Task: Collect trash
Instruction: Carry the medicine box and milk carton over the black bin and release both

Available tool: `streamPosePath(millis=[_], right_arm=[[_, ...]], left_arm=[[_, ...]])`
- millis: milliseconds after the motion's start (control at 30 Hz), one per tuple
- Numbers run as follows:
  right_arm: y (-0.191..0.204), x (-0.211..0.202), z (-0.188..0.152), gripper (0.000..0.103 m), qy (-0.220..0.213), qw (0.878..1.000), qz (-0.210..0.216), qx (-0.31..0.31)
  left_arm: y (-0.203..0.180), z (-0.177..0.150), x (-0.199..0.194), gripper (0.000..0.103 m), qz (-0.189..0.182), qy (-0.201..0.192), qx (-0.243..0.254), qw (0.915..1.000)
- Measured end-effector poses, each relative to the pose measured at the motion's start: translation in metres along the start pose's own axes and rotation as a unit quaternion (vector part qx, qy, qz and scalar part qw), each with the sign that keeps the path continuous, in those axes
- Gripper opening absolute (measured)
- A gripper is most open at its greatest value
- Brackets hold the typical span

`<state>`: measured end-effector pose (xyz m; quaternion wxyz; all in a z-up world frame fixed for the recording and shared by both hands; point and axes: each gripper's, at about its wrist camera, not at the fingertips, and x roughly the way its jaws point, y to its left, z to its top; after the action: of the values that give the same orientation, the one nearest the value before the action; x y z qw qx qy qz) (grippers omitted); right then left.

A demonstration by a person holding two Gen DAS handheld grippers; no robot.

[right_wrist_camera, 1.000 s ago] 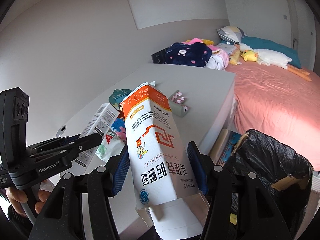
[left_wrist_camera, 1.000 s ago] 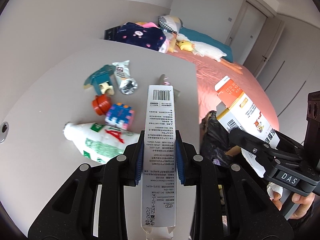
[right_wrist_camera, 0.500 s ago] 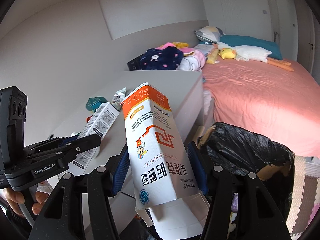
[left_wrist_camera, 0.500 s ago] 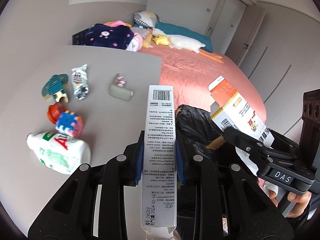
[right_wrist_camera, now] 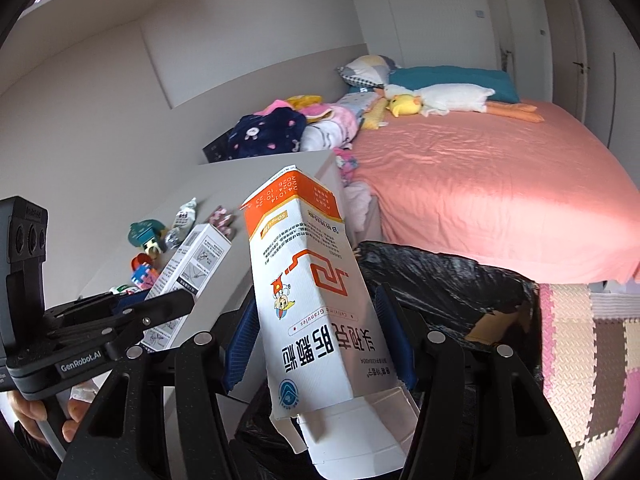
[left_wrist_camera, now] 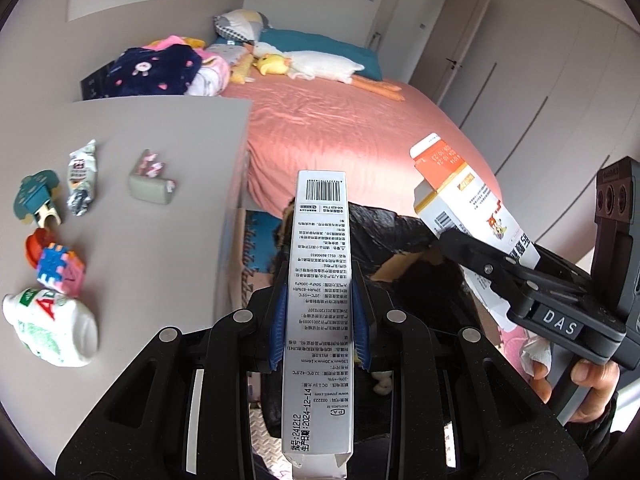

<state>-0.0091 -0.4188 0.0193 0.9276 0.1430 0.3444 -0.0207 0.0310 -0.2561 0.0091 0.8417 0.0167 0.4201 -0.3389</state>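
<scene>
From the left wrist camera, the left claw is squeezing a long grey box between its blue pads, closed tight on both sides. The box is sticking up and pointing at the black bag, which is sitting on the floor between the table and the bed. The right claw is showing on the right side, holding an orange box up over the bag. On the table some things are lying about: a white bottle, a block toy, a red cap, a teal toy, a shiny wrapper and a green pack.

From the right wrist camera, the right claw is pinching the orange box in its blue pads. The box is tilting a little, and its torn end is hanging near the camera. The bag is open just behind and under it. The left claw is beside it, gripping the grey box.

I think the job is only partly done. Two boxes are picked up and are right at the bag, but neither is dropped in yet. The bottle and wrapper look like trash too, so they are waiting on the table.
</scene>
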Motion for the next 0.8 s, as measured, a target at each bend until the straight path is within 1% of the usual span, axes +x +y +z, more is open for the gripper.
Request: streamPosePath(millis=[100,167,200,233,267,300,333,367,500,567,700,800], right_arm=[[-0.012,-0.004,0.000,0.059,-0.003,1.000,-0.011,0.012],[-0.018,-0.006,0.001,0.062,-0.006,1.000,-0.018,0.023],[-0.022,-0.009,0.001,0.065,-0.010,0.999,-0.027,0.030],[-0.025,-0.011,0.002,0.071,-0.014,0.998,-0.040,0.036],[-0.027,-0.013,0.001,0.077,-0.019,0.998,-0.055,0.040],[-0.030,-0.016,0.002,0.088,-0.028,0.996,-0.076,0.044],[-0.032,-0.018,0.002,0.091,-0.033,0.994,-0.090,0.047],[-0.036,-0.019,0.002,0.091,-0.035,0.993,-0.098,0.050],[-0.046,-0.019,0.002,0.091,-0.035,0.993,-0.095,0.065],[-0.046,-0.016,0.000,0.091,-0.033,0.993,-0.093,0.066],[-0.041,-0.010,-0.001,0.091,-0.027,0.994,-0.084,0.064],[-0.033,-0.006,-0.002,0.091,-0.024,0.995,-0.074,0.054]], left_arm=[[-0.010,0.001,0.009,0.027,-0.010,0.012,0.016,0.9997],[-0.015,-0.001,0.014,0.028,-0.025,0.022,0.024,0.9992],[-0.017,-0.001,0.016,0.041,-0.034,0.029,0.027,0.9986],[-0.018,-0.002,0.020,0.056,-0.040,0.035,0.027,0.9982],[-0.020,-0.004,0.021,0.088,-0.039,0.035,0.025,0.9983],[-0.021,-0.006,0.021,0.096,-0.031,0.027,0.023,0.9989],[-0.021,-0.007,0.020,0.096,-0.024,0.018,0.023,0.9993],[-0.021,-0.008,0.021,0.096,-0.023,0.015,0.023,0.9994],[-0.017,-0.009,0.026,0.096,-0.048,0.031,0.005,0.9983],[-0.017,-0.009,0.026,0.096,-0.052,0.029,0.004,0.9982],[-0.016,-0.010,0.022,0.096,-0.038,0.022,0.012,0.9990],[-0.012,-0.012,0.017,0.096,-0.030,0.016,0.009,0.9994]])
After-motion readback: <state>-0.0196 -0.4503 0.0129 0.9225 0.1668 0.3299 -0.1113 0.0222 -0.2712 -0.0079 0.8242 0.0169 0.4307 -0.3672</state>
